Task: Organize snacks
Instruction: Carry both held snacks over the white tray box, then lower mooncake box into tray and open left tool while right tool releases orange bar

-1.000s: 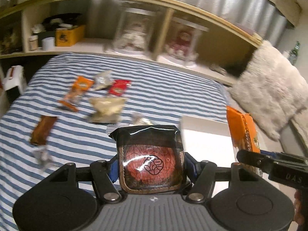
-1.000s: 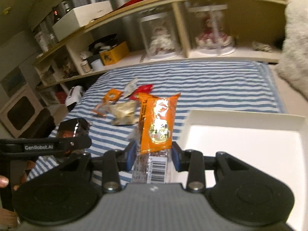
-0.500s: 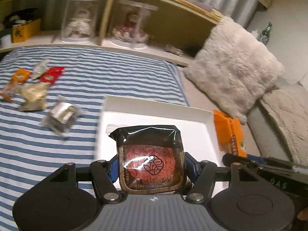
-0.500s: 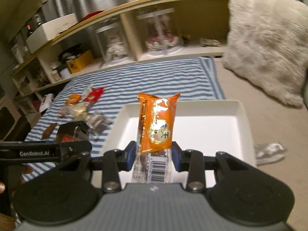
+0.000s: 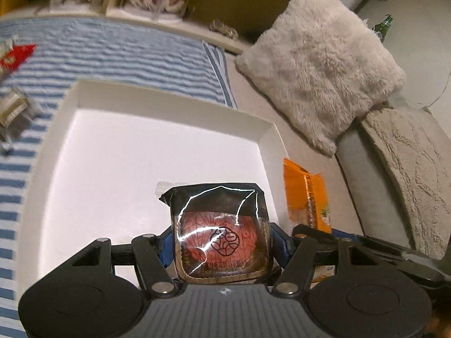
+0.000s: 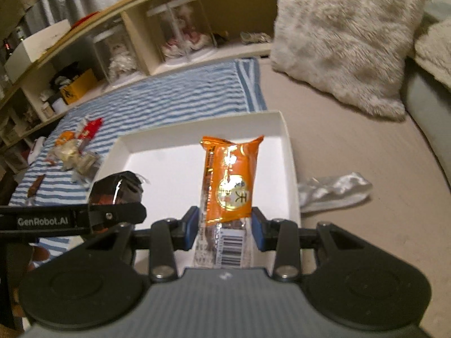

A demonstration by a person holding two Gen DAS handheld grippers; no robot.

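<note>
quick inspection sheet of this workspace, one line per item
surface: blue striped cover on the left, plain beige beyond its edge
job's things: white tray with nothing lying in it; dark packet and orange packet both held over it; loose snack pile on the stripes
clutter: silver wrapper right of the tray
grippers: left hand-held gripper shut on the dark packet; right hand-held gripper shut on the orange packet
cables: nothing seen
surroundings: fluffy pillow, wooden shelf with clear display cases, green bottle
</note>
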